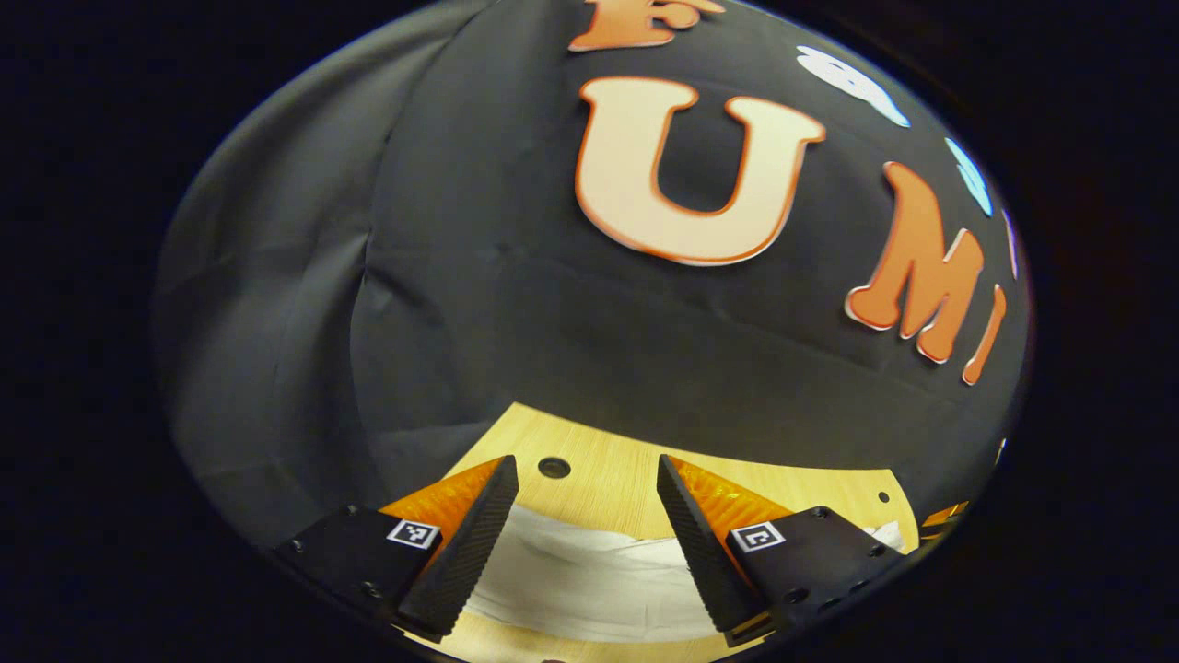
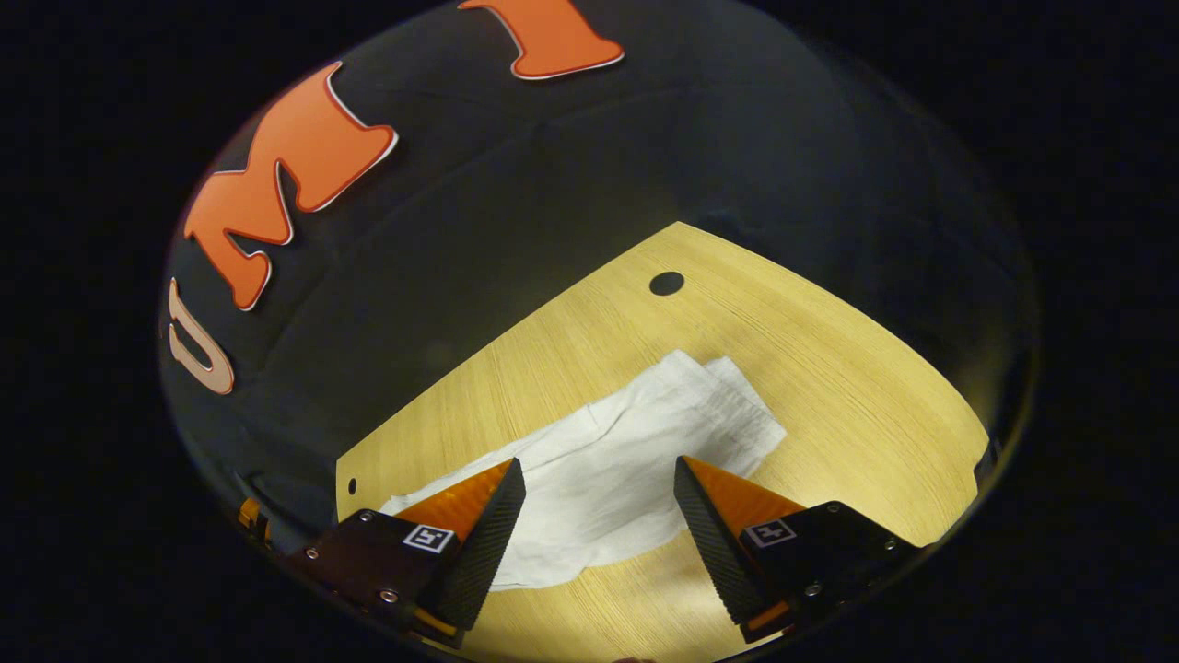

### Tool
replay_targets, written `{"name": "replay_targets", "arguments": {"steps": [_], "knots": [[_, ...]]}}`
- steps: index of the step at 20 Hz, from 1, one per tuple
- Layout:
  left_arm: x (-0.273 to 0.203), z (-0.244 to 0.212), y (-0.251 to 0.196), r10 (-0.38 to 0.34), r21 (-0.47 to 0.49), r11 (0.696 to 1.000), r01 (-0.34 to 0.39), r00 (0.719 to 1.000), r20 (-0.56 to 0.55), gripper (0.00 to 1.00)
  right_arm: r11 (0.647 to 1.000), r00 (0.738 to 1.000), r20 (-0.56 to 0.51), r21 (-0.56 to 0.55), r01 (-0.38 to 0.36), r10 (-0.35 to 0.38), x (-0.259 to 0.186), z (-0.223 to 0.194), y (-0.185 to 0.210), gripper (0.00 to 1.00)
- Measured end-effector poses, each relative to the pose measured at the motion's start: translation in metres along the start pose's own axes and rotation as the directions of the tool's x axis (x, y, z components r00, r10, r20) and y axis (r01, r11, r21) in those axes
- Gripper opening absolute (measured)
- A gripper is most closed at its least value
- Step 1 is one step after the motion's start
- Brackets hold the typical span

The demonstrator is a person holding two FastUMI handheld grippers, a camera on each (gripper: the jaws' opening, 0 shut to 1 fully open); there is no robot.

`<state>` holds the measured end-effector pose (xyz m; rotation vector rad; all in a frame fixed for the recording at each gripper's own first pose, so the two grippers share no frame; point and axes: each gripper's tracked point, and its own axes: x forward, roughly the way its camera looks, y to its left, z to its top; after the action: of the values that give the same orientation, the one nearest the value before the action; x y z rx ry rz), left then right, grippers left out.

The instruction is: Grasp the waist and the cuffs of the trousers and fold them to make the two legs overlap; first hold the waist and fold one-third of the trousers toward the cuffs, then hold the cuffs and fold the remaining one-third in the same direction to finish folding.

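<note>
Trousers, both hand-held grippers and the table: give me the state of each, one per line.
Trousers: white, lying flat on the table, ungripped.
Left hand-held gripper: open, above the trousers, holding nothing.
Right hand-held gripper: open, above the trousers, holding nothing.
Table: wooden, bearing the trousers.

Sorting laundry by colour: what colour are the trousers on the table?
White, plain; the trousers show best in the right gripper view.
</note>
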<state>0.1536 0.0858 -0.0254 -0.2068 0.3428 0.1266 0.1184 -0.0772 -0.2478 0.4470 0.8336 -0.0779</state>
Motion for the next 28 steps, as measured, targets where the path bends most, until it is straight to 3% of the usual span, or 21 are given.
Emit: {"name": "replay_targets", "arguments": {"steps": [8,11,13,22,24,25,26,27,28], "knots": [[-0.041,-0.006,-0.041,-0.057,0.18,0.982,0.048,0.998,0.041,0.99,0.975,0.999,-0.035,0.221,0.015,-0.007,0.023,-0.026,-0.07,0.99],[-0.048,-0.01,-0.039,-0.045,0.2,0.979,0.04,0.999,0.019,0.99,0.955,0.998,-0.048,0.291,0.047,-0.034,0.049,-0.027,-0.095,0.99],[-0.049,-0.009,-0.035,-0.025,0.212,0.977,0.019,0.999,0.024,0.99,0.94,0.999,-0.033,0.34,0.029,-0.019,0.061,-0.017,-0.097,0.99],[-0.046,-0.01,-0.026,0.053,0.208,0.977,-0.054,0.999,0.011,0.99,0.927,0.995,-0.086,0.367,0.078,-0.049,0.108,-0.015,-0.104,0.97],[-0.043,-0.014,-0.026,0.066,0.195,0.979,-0.064,0.998,-0.004,0.99,0.928,0.993,-0.096,0.359,0.104,-0.074,0.107,-0.017,-0.113,0.81],[-0.041,-0.017,-0.028,0.072,0.187,0.98,-0.068,0.997,-0.012,0.99,0.927,0.991,-0.103,0.357,0.117,-0.085,0.107,-0.019,-0.119,0.58],[-0.039,-0.019,-0.029,0.079,0.183,0.98,-0.074,0.997,-0.018,0.99,0.924,0.991,-0.11,0.366,0.114,-0.079,0.105,-0.018,-0.122,0.51],[-0.038,-0.022,-0.028,0.087,0.181,0.98,-0.081,0.996,-0.025,1.0,0.923,0.991,-0.112,0.37,0.104,-0.067,0.107,-0.016,-0.121,0.36],[-0.036,-0.023,-0.029,0.094,0.176,0.98,-0.087,0.995,-0.028,0.99,0.922,0.992,-0.103,0.373,0.101,-0.067,0.107,-0.013,-0.123,0.27]]}}
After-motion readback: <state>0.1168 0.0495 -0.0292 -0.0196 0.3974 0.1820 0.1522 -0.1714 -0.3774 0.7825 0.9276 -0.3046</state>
